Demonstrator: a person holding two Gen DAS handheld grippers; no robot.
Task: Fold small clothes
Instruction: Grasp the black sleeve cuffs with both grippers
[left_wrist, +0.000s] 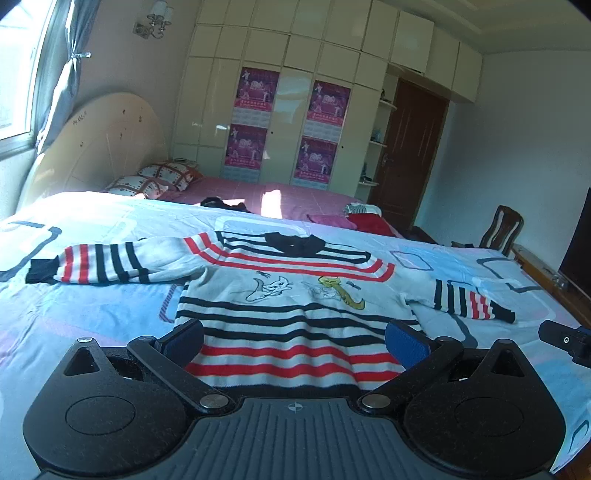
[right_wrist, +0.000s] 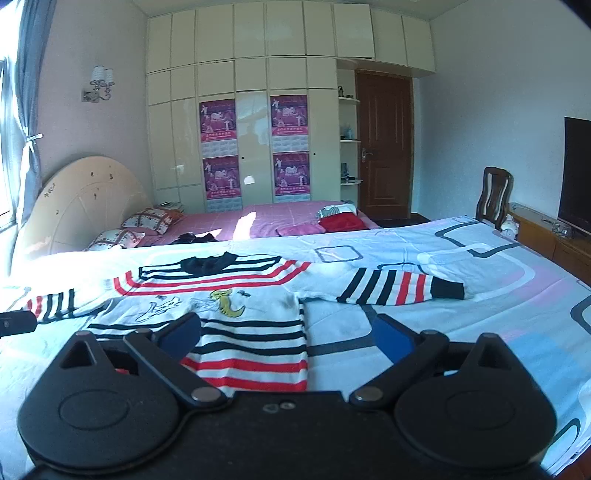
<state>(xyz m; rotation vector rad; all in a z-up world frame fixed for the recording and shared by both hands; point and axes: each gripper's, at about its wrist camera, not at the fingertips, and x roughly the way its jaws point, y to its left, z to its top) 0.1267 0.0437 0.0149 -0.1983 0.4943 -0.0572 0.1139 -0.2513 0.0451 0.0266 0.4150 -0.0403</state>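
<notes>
A small white sweater (left_wrist: 280, 295) with red and black stripes, a black collar and cat pictures lies flat on the pale blue bedsheet (left_wrist: 92, 317), sleeves spread to both sides. My left gripper (left_wrist: 293, 341) is open above its bottom hem, empty. My right gripper (right_wrist: 288, 336) is open above the sweater's (right_wrist: 236, 321) lower right corner, empty. The right sleeve (right_wrist: 402, 286) stretches to the right. Part of the right gripper (left_wrist: 565, 341) shows at the right edge of the left wrist view, and part of the left gripper (right_wrist: 16, 323) at the left edge of the right wrist view.
Behind the sheet is a pink bed (left_wrist: 266, 195) with pillows (left_wrist: 155, 179), dark clothes (left_wrist: 225, 204) and a red garment (left_wrist: 369, 221). A wardrobe (left_wrist: 280, 110), a door (left_wrist: 410, 155), a chair (left_wrist: 500, 229) and a TV (right_wrist: 578, 173) stand farther off.
</notes>
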